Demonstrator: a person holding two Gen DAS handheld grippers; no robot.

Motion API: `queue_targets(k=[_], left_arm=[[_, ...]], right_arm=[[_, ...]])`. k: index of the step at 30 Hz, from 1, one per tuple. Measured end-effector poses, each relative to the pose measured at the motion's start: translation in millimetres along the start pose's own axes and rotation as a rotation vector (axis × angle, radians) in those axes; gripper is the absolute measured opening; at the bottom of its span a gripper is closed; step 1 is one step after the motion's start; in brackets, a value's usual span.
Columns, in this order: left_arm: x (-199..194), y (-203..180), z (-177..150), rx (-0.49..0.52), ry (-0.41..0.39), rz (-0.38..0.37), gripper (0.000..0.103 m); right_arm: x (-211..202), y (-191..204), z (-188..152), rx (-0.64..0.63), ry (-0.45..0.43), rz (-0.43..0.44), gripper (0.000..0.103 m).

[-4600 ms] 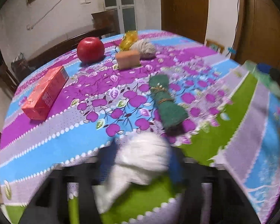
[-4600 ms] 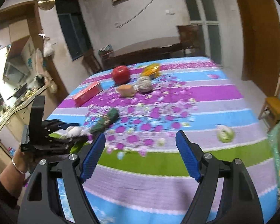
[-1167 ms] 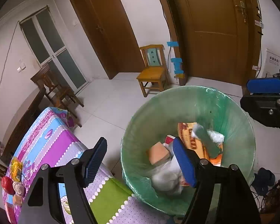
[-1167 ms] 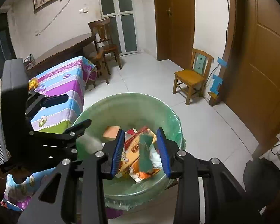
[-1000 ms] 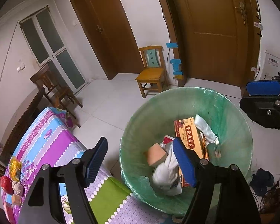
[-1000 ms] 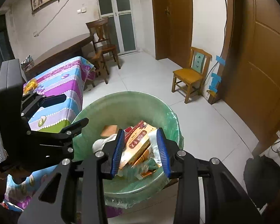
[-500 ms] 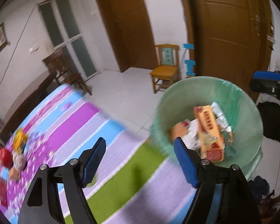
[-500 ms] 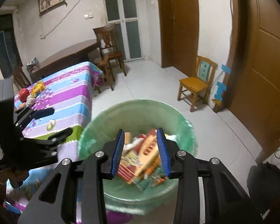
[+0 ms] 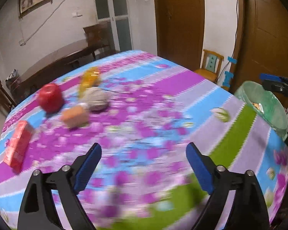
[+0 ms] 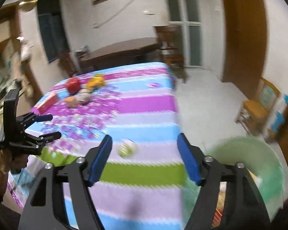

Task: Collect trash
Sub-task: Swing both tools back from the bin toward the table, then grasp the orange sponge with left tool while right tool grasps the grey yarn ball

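Grippers both stand spread and carry nothing: our left gripper (image 9: 143, 164) hangs over the near edge of the table (image 9: 234, 140), and our right gripper (image 10: 145, 158) hovers near the table's right-hand corner with the green-lined bin (image 10: 266, 164) at its four o'clock. From the left gripper, what is left to collect lies toward eleven o'clock, well apart from the jaws: first the red box (image 9: 18, 142) at ten o'clock, its long axis running roughly away from us, then the orange block (image 9: 74, 116), the grey ball of yarn (image 9: 96, 98) just behind it, the red apple (image 9: 50, 97) to their left, and farthest the yellow wrapper (image 9: 90, 78). We judge the left gripper the nearer one to this group, since the right one sees it far off at ten o'clock. Motion blur leaves no writing on the red box readable, and no brand shows anywhere.
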State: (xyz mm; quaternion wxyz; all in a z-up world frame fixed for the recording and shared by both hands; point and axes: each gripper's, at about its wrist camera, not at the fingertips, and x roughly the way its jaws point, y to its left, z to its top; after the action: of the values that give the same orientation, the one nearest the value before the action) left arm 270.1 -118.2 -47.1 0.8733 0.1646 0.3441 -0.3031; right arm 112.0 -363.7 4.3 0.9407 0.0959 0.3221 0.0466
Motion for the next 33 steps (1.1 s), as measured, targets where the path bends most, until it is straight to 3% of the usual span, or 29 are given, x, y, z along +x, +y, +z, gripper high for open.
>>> queue_targets(k=[4,6,11,13,17,21,25,27,28,30,31,33], left_arm=[[-1,70,0,-0.012,-0.039,-0.018,0.098],[7,100,7,0.003,-0.029,-0.06,0.098],[35,112,24,0.148,-0.003,-0.157,0.098],[48,113,30,0.171,0.004,-0.176,0.098],[77,115,43,0.226,0.023,-0.153,0.098],[105,116,48,0.264,0.07,-0.142,0.098],[115,123,45,0.218,0.157,-0.185,0.075],[107,130,43,0.178,0.167,-0.177,0.051],[102,134,41,0.153,0.164,-0.183,0.034],[79,146,33,0.075,0.131,-0.226,0.033],[67,147,27,0.061,0.108,-0.213,0.033],[37,144,14,0.058,0.063,-0.202,0.033]], right_arm=[[50,39,32,-0.072,0.047,0.135,0.088],[82,57,47,-0.121,0.088,0.195,0.089],[157,94,78,-0.318,0.193,0.254,0.089],[173,96,88,-0.349,0.206,0.227,0.088],[176,83,98,-0.276,0.192,0.246,0.088],[172,84,96,-0.28,0.184,0.267,0.088],[175,95,93,-0.323,0.19,0.266,0.086],[178,100,93,-0.323,0.189,0.285,0.084],[180,103,93,-0.326,0.192,0.293,0.081],[188,117,91,-0.358,0.208,0.316,0.071],[194,125,90,-0.38,0.215,0.324,0.068],[207,140,89,-0.419,0.222,0.322,0.068]])
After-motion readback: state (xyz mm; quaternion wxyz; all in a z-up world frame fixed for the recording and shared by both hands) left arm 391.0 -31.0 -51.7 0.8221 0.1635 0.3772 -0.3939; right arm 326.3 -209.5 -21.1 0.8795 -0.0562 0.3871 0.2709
